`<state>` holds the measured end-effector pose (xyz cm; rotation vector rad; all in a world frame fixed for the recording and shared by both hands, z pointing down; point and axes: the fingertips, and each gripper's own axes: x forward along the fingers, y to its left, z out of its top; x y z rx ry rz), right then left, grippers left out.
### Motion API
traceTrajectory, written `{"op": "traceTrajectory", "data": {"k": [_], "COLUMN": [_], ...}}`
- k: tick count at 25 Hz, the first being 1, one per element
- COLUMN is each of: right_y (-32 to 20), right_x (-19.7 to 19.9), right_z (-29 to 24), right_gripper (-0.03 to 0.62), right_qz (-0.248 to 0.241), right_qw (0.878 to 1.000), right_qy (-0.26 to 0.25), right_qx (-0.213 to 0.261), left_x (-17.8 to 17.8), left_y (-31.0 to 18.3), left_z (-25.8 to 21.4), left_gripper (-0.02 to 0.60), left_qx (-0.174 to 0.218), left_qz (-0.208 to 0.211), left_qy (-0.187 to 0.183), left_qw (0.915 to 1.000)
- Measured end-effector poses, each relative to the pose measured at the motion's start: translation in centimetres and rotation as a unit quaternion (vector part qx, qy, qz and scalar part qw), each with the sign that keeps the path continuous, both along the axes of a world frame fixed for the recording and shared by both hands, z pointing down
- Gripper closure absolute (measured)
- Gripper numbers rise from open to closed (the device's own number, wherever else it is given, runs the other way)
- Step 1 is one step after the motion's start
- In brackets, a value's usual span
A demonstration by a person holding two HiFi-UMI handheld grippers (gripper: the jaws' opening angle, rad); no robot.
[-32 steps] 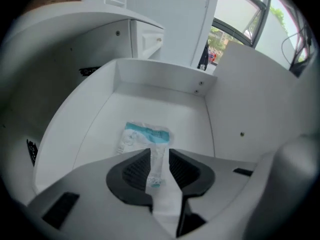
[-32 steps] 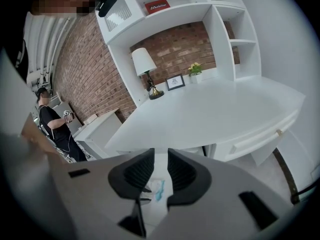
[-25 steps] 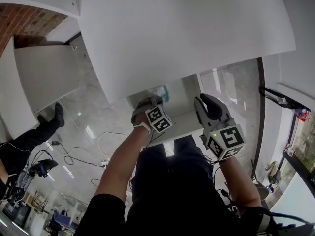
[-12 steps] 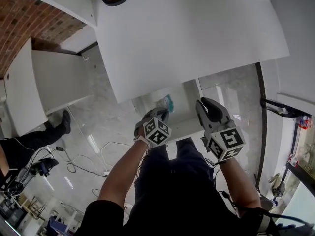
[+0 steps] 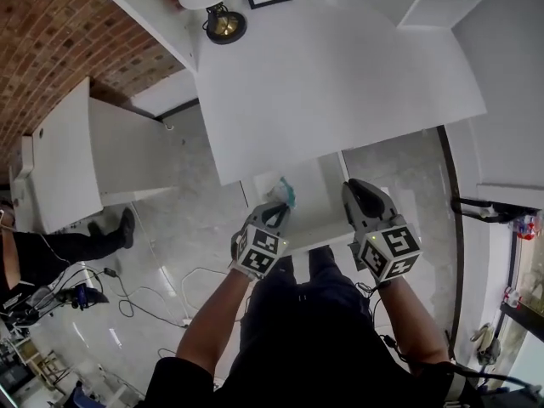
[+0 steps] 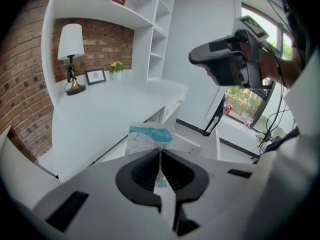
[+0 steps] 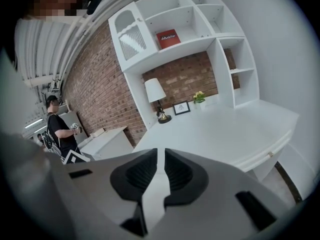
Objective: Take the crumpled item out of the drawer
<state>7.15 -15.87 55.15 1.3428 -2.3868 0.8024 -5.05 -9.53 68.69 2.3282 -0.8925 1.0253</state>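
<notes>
Head view: left tool (image 5: 274, 218) pinches a crumpled packet (image 5: 286, 194), white with a teal band, just under the front edge of the white table (image 5: 340, 83) and over the open drawer (image 5: 316, 195); can't tell from here if it's fully clear of the drawer. Right tool (image 5: 359, 192) hangs beside it, over the drawer's right side, apart from the packet. A lamp (image 5: 223, 19) sits at the back of the table. Left gripper view: jaws closed flat on the packet's lower edge, with a strip of film caught between the pads. The rest stands up past the tips, teal band on the far end. Long axis runs roughly along the jaws and points away from the tool toward the table edge, tilted a bit left. Judgement: thin plastic film, very light, soft and floppy, probably slick, not fragile. An edge pinch like this should carry it, but a deeper bite toward the middle would guard against it sliding out. Right gripper view: jaws drawn together to a thin slit, with nothing between them. They point up over the table toward the lamp and the brick wall (image 7: 100, 84), and a person (image 7: 59, 128) stands far left.
</notes>
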Motion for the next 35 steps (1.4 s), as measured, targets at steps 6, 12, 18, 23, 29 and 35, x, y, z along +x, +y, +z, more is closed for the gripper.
{"op": "traceTrajectory", "data": {"k": [6, 12, 18, 23, 29, 35], "right_y": [-0.1, -0.2, -0.3, -0.6, -1.1, -1.7], "right_x": [-0.8, -1.9, -3.2, -3.1, -3.1, -3.0], "right_z": [-3.6, -6.5, -9.5, -11.6, -14.2, -16.8], "right_gripper": [0.552, 0.553, 0.554, 0.554, 0.56, 0.583], "right_qz": [-0.006, -0.012, -0.023, -0.022, -0.019, -0.013], "right_qw": [0.999, 0.999, 0.997, 0.995, 0.992, 0.986], "right_qy": [-0.007, -0.007, -0.009, -0.011, -0.009, -0.007], "right_qx": [0.03, 0.05, 0.074, 0.097, 0.127, 0.163], "left_x": [-0.1, -1.3, -2.0, -2.1, -2.3, -2.4], "left_y": [-1.0, -1.6, -1.9, -2.0, -2.7, -3.0], "left_z": [-7.6, -13.6, -18.0, -20.7, -24.5, -27.7], "left_gripper": [0.56, 0.56, 0.56, 0.56, 0.56, 0.56], "left_qx": [0.062, 0.122, 0.162, 0.188, 0.229, 0.263], "left_qz": [-0.03, -0.04, -0.06, -0.061, -0.06, -0.058], "left_qy": [0.042, 0.045, 0.064, 0.071, 0.078, 0.084], "left_qw": [0.9968, 0.9907, 0.9828, 0.9776, 0.9686, 0.9595]}}
